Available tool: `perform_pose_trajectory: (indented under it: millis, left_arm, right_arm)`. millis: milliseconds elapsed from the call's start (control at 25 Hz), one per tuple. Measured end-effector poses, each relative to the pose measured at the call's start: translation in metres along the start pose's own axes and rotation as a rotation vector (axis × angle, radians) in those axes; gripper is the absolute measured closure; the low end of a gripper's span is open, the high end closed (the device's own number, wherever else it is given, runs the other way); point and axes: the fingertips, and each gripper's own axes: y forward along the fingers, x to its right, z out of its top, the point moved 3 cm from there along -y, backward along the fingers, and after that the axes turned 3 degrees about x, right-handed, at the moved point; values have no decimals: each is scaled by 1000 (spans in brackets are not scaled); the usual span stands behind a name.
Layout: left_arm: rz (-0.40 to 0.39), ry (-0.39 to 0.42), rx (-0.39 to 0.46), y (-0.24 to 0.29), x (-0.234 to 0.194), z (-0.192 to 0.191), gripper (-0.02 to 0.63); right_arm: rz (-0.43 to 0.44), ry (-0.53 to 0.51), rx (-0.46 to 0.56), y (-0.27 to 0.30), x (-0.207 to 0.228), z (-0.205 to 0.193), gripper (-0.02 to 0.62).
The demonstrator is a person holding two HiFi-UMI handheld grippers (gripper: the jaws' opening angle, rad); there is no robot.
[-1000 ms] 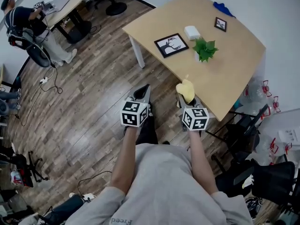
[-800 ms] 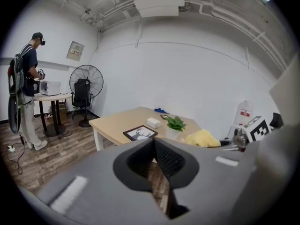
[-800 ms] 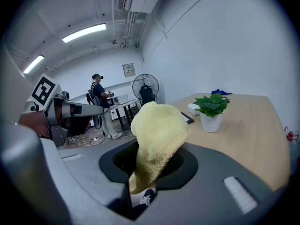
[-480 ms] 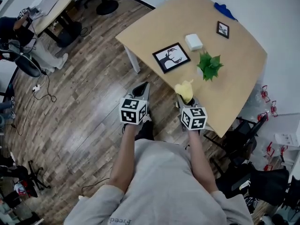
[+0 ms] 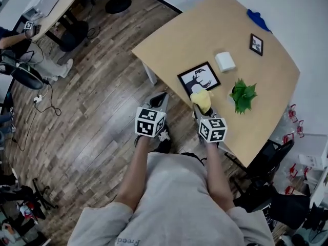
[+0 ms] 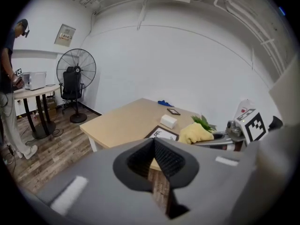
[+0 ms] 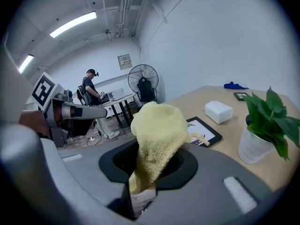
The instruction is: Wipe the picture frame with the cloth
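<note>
Head view has us standing at the near edge of a pale wooden table (image 5: 184, 32), a gripper in each hand. Our right gripper (image 5: 201, 109) is clamped on a yellow cloth (image 5: 202, 98), which bunches up out of the jaws. From above, the cloth overlaps the near corner of the picture frame (image 5: 199, 79); we cannot tell whether it touches. The frame is black, lies flat close to the table's near edge, and holds a white picture with a dark branching figure. Our left gripper (image 5: 159, 97) hangs over the wooden floor (image 5: 92, 111), off the table and just left of the frame, its jaws pressed together with nothing between them.

Around the frame, a white box (image 5: 225, 61) lies just beyond it and a green plant in a white pot (image 5: 243, 95) stands just to its right, near the right gripper. Farther back are a small dark frame (image 5: 256, 44) and a blue object (image 5: 259, 20) at the far edge by the wall. The tabletop left of and beyond the frame is bare up to its corner, where a white leg (image 5: 149, 73) drops.

Each gripper's cube carries black-and-white square markers. Letters on our shirt (image 5: 174, 199) read partly as "Freed". A wall notice (image 6: 65, 34) is too small to read.

Across the floor stand a fan (image 6: 76, 69), a second table (image 5: 51, 9) and another person (image 7: 91, 90).
</note>
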Motion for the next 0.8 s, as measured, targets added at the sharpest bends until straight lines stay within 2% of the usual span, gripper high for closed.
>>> perform_pose_trajectory:
  millis: [360,560,800]
  left_arm:
    - [-94,29,-82,54,-7,-12,554]
    - [-111,39,-117,80,-2,-18,554]
    - [-86,24,-169,110,-5,-26,554]
  right_arm:
    - [-22,44,0,24,29,14,508]
    - [-24,2,-27,36,47,21,508]
    - [6,-99,-88,67,73,37,506]
